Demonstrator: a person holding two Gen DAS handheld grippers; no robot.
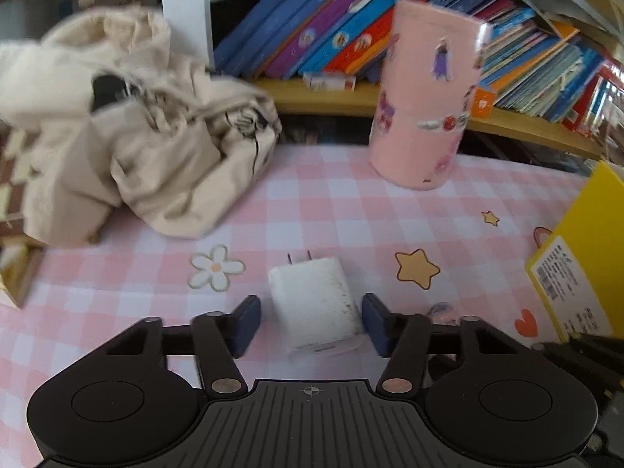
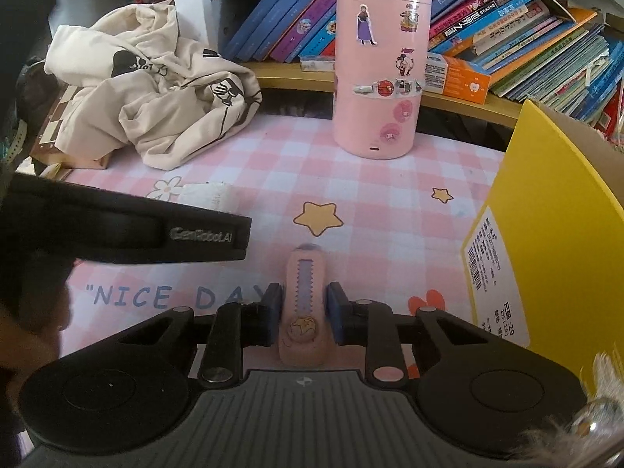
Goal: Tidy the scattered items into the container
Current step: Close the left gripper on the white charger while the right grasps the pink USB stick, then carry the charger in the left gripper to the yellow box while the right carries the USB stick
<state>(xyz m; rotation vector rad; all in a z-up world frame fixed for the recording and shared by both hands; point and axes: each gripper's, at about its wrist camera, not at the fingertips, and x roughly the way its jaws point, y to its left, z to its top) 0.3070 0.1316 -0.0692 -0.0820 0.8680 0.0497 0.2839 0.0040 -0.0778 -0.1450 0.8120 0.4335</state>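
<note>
A white charger plug (image 1: 316,304) lies on the pink checked tablecloth (image 1: 351,210) with its prongs pointing away. My left gripper (image 1: 311,312) stands open around it: the right pad (image 1: 376,323) touches its side, and a thin gap shows at the left pad (image 1: 245,323). In the right wrist view my right gripper (image 2: 305,292) is shut on a slim pink cutter (image 2: 304,304) with a star sticker, low over the cloth. The yellow container (image 2: 553,234) stands tilted just to the right, also seen as the yellow container (image 1: 581,257) in the left wrist view.
A tall pink sticker-covered canister (image 2: 380,70) stands at the back. A crumpled beige cloth (image 2: 156,89) lies back left over a chessboard (image 2: 58,117). Behind runs a wooden shelf (image 2: 460,101) full of books. The left gripper's black body (image 2: 156,230) crosses the right view's left side.
</note>
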